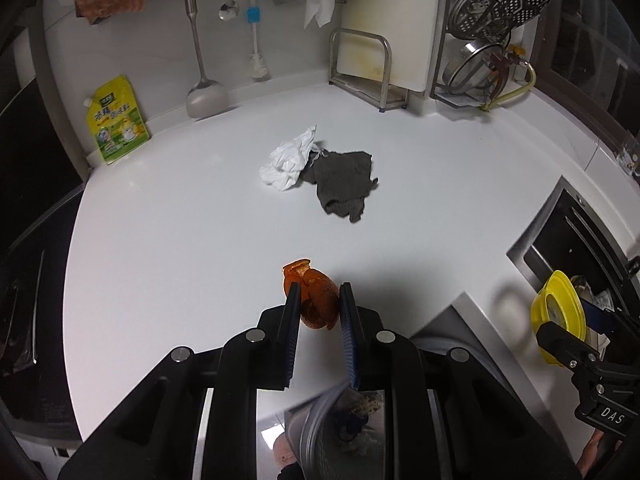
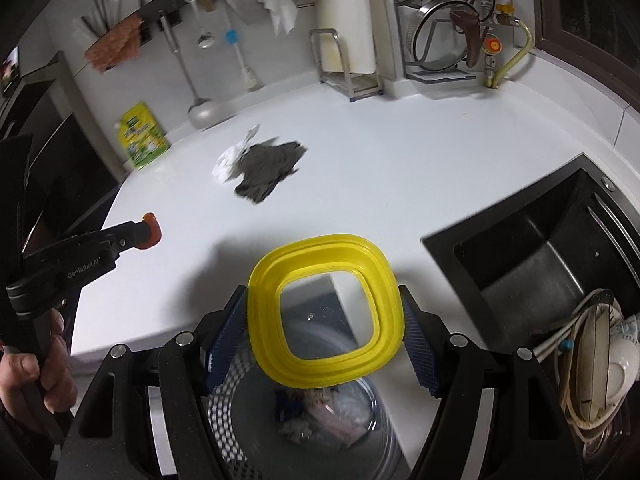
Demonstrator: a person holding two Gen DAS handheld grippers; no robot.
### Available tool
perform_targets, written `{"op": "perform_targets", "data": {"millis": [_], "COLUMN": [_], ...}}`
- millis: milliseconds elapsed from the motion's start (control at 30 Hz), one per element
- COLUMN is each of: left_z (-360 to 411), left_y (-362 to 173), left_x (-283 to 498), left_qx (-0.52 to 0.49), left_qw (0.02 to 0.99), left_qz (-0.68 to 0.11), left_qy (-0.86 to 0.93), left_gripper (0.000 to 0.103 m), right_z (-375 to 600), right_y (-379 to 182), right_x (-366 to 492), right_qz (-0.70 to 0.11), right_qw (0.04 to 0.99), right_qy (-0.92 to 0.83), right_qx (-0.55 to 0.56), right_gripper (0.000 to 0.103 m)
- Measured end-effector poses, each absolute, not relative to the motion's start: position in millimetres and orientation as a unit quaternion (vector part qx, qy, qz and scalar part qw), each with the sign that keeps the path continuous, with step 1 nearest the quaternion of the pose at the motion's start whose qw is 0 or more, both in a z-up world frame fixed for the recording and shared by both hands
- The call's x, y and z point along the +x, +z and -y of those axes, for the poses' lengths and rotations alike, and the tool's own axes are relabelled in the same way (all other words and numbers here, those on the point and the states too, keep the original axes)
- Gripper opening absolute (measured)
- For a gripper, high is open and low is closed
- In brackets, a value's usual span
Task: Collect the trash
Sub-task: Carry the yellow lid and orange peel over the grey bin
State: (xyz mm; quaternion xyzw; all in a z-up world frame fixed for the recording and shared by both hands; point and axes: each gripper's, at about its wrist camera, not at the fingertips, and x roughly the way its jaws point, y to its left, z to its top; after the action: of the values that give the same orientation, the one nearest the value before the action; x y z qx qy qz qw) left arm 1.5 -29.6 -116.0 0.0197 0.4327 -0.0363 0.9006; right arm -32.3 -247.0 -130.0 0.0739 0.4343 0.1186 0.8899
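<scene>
I see my left gripper (image 1: 320, 300) clamped on an orange peel (image 1: 314, 298), its 2 fingers (image 1: 294, 308) pressing the peel's sides so that the curled top sticks out past the tips, lifted above the near edge of the white countertop (image 1: 180, 220). The peel is bright orange, cupped and torn, with a paler ragged rim. From the right wrist view the same peel (image 2: 151, 234) shows only as a small orange lump at the tip of the left gripper (image 2: 138, 234), over the counter's left edge. My right gripper (image 2: 322, 322) is spread wide and clamped on a yellow lid (image 2: 320, 312), 1 blue pad on each of its opposite sides; the lid is a rounded square frame with a clear centre panel, tilted toward the camera. Near the middle of the countertop (image 2: 400, 160) lie a crumpled white tissue (image 1: 290, 160) and a dark grey rag (image 1: 344, 184), touching each other, the tissue on the left. Below the lid, off the counter's near edge, a round bin (image 2: 320, 420) with a clear liner holds mixed scraps I cannot identify. At the counter's right edge is a dark sink (image 2: 540, 248), with dishes (image 2: 600, 364) stacked in a rack at its near corner.
</scene>
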Motion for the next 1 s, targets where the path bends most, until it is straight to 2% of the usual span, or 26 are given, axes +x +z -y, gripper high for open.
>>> {"op": "perform_targets", "data": {"millis": [500, 1000], "left_z": [44.8, 63.8], "left_y": [-131.9, -164.2], "left_x": [-87.4, -112.9], "left_qx": [0.024, 0.028], "left_qw": [0.891, 0.871], "left_qz": [-0.451, -0.489], "left_qy": [-0.033, -0.040], "left_gripper": [0.020, 0.020], "right_z": [224.7, 234.2], "right_y": [-150.5, -170.2], "right_x": [-101.9, -123.7], "right_qz": [-0.472, -0.490], "right_qw": [0.859, 0.848], "right_qy": [0.195, 0.199], "right_qx": [0.036, 0.036], "right_gripper": [0.070, 0.070]}}
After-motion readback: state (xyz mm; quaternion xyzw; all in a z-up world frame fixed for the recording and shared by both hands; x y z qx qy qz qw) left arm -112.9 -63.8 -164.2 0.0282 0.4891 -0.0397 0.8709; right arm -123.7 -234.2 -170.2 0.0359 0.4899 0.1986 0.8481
